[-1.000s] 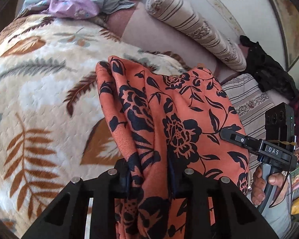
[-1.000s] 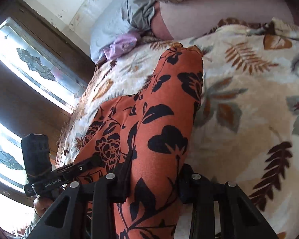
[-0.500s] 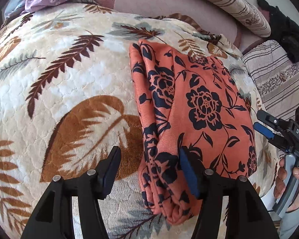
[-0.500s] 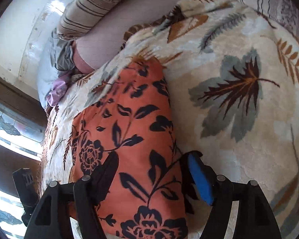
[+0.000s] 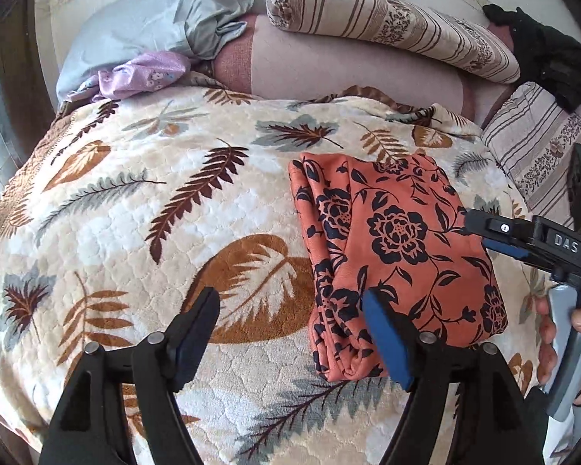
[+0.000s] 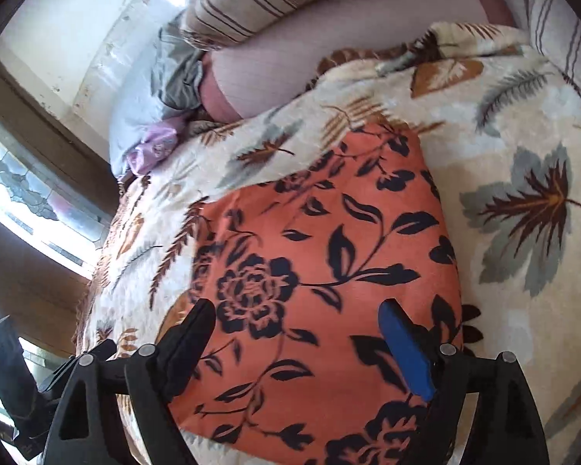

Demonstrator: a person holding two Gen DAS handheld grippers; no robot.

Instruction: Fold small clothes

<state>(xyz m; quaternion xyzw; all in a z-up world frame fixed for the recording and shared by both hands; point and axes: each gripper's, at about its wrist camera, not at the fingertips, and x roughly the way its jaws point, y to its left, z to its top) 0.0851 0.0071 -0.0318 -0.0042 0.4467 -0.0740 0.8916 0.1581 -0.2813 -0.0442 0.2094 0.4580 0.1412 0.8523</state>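
Note:
An orange garment with black flowers (image 5: 391,259) lies folded into a rectangle on the leaf-patterned blanket (image 5: 135,213). My left gripper (image 5: 290,310) is open and empty above the blanket, at the garment's near left edge. My right gripper (image 6: 298,321) is open and empty just above the folded garment (image 6: 321,255). The right gripper also shows in the left wrist view (image 5: 495,232), over the garment's right edge.
A striped bolster (image 5: 387,19), a grey pillow (image 5: 155,27) and a lilac cloth (image 5: 143,77) lie at the head of the bed. A black garment (image 5: 542,54) and a striped cushion (image 5: 538,151) are at the far right. A window (image 6: 27,201) is on the left.
Both grippers held the garment up a second ago. They laid it folded on the blanket, opened and let go, then drew back from it.

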